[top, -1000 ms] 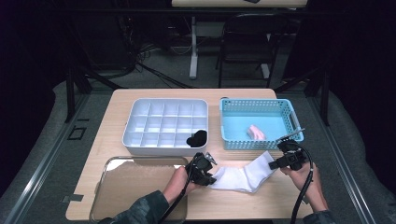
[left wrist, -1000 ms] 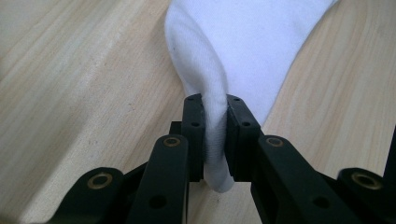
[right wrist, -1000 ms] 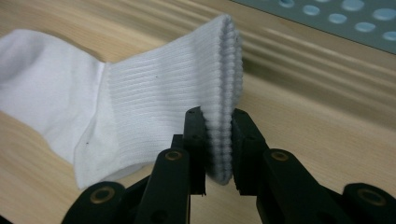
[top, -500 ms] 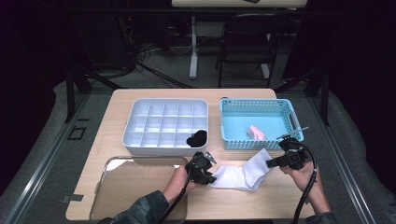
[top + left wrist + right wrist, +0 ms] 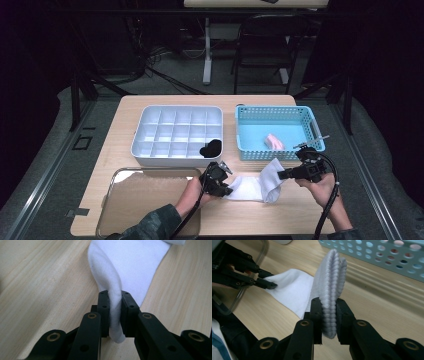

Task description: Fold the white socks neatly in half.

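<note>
I see a white sock [image 5: 252,187] with a ribbed cuff on the pale wood-grain tabletop [image 5: 125,130]. Both my grippers, left [image 5: 227,190] and right [image 5: 281,175], are black. Beyond the sock sits a light blue perforated basket [image 5: 312,122] holding something pink [image 5: 274,142]; left of the basket, a white divided tray [image 5: 150,115] holds something black [image 5: 211,148].

You are working in a lab-style recording space, not a home. Your wooden table [image 5: 165,102] stands alone on grey carpet [image 5: 60,145], ringed by black metal framing [image 5: 82,85] and dark curtained surroundings. Loose cables [image 5: 160,75] trail across the floor behind it, near a folding chair [image 5: 260,50] and another desk's leg [image 5: 206,50].
</note>
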